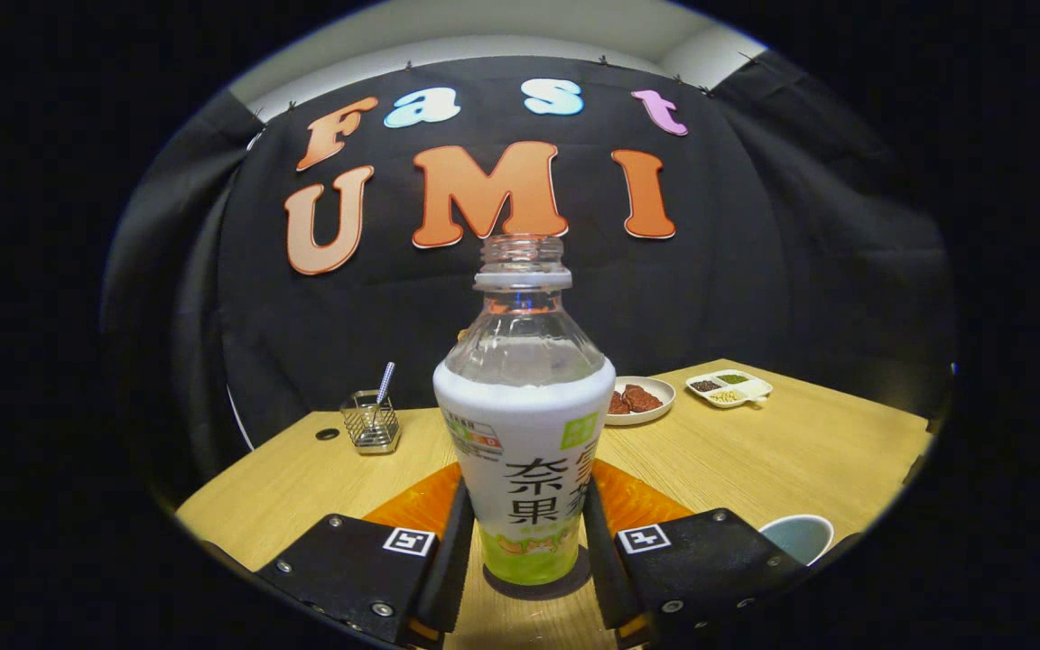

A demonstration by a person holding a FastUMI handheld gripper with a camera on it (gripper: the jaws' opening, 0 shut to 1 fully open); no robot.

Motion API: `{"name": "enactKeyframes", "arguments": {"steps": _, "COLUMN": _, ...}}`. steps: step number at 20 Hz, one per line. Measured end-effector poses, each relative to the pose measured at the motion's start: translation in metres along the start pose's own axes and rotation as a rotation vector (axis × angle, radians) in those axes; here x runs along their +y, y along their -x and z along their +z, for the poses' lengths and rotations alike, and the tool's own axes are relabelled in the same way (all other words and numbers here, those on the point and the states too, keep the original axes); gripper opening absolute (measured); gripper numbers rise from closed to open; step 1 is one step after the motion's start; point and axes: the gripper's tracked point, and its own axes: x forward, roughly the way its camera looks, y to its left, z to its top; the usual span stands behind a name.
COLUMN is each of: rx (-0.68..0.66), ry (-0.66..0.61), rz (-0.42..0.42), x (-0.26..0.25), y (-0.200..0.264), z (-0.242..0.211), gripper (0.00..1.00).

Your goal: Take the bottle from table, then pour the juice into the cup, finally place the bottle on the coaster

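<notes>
Booth wall of black cloth behind; pale wood-grain surface (782, 451) in front of it. Bottle (524, 424) stands upright on the surface, uncapped, label wrapped round its lower body, clear neck above. It sits between the two fingers (452, 551) of the gripper (524, 564); each finger lies close along a side of the bottle's base, but whether they press on it I cannot tell. Orange coaster (642, 501) lies flat just behind the bottle, showing on both sides of it. Cup (800, 537) beside the right finger, rim up. Farther back: round plate (642, 402) with brown pieces, divided dish (729, 388), wire holder (371, 422) with a straw-like stick.
</notes>
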Motion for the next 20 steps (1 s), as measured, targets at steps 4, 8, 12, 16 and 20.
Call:
{"name": "enactKeyframes", "arguments": {"steps": 4, "rx": 0.049, "ry": 0.093, "rz": 0.003, "x": 0.002, "y": -0.015, "z": -0.022, "gripper": 0.59}}
{"name": "enactKeyframes", "arguments": {"steps": 8, "rx": 0.105, "ry": 0.138, "rz": 0.027, "x": 0.003, "y": -0.023, "z": -0.044, "gripper": 0.59}}
{"name": "enactKeyframes", "arguments": {"steps": 12, "rx": 0.12, "ry": 0.121, "rz": 0.024, "x": 0.0, "y": -0.023, "z": -0.047, "gripper": 0.59}}
{"name": "enactKeyframes", "arguments": {"steps": 16, "rx": 0.144, "ry": 0.098, "rz": 0.009, "x": -0.005, "y": -0.019, "z": -0.05, "gripper": 0.7}}
{"name": "enactKeyframes", "arguments": {"steps": 20, "rx": 0.106, "ry": 0.087, "rz": 0.046, "x": 0.004, "y": -0.008, "z": -0.036, "gripper": 0.89}}
